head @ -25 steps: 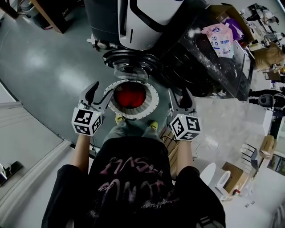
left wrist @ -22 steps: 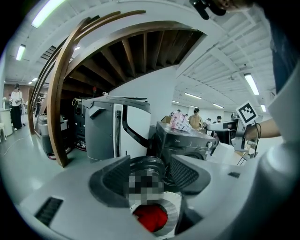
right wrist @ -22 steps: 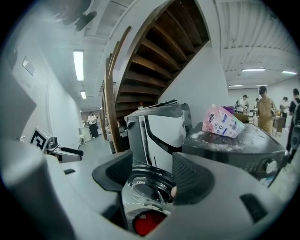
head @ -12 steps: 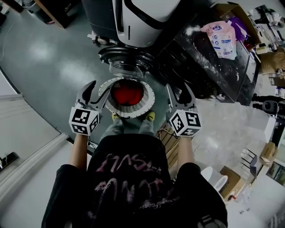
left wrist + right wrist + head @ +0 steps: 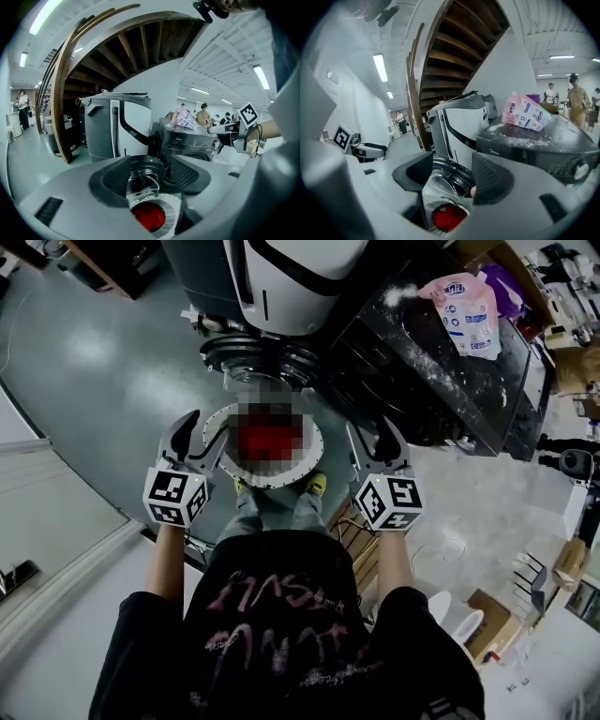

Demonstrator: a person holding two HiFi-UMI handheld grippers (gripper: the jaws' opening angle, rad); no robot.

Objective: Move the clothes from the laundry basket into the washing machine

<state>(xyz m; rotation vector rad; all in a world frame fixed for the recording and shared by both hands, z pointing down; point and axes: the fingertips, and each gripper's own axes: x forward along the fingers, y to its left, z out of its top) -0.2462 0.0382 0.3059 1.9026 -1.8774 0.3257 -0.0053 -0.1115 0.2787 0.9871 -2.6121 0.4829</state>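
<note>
- My left tongs (image 5: 195,437) stood wide with nothing pinched, just beside the left rim of the laundry basket (image 5: 274,480).
- My right tongs (image 5: 376,440) gaped as wide and were empty too, near the basket's right side.
- Whether either touched the rim I could not tell.
- The red clothes (image 5: 148,216) lay inside the basket, between both tongs.
- Farther off stood the black washing machine (image 5: 422,381), to the right, its glass door (image 5: 258,360) swung open; a pink pouch (image 5: 461,315) lay on top.
</note>
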